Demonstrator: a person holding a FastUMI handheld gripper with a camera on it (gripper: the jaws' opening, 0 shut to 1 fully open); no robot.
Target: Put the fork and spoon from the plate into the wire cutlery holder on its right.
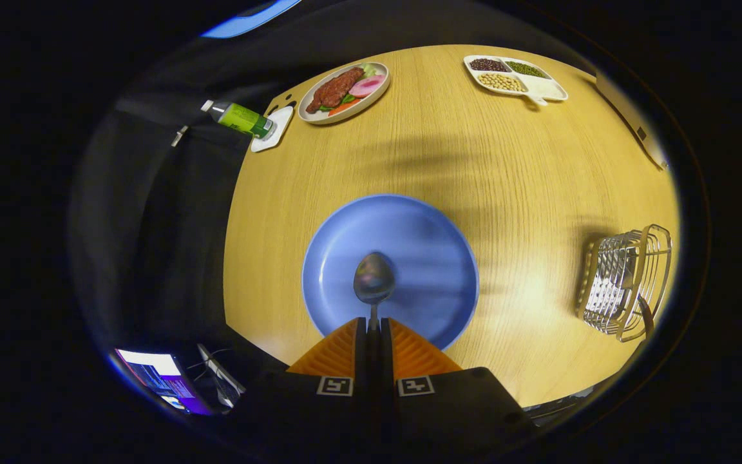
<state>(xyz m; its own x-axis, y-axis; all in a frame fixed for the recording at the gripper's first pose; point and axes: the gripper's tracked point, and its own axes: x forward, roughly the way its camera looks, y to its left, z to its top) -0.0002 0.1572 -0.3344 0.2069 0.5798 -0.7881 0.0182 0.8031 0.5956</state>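
Gripper view showed the tool (374,328) closed on the handle of a metal spoon (374,278), its bowl over the blue plate (345,258) at lower centre. It looked light, stiff and slippery, so the narrow-handle grip could pivot on the way to the wire cutlery holder (625,283) at right.

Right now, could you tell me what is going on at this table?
A person's handheld gripper is shut on a spoon by its handle, with the bowl sticking out just ahead of the fingers over a blue plate. The wire cutlery holder sits on the table to the plate's right. I can't make out a fork in it or on the plate. Beyond the plate are a dish of food, a divided tray of beans and a green bottle.
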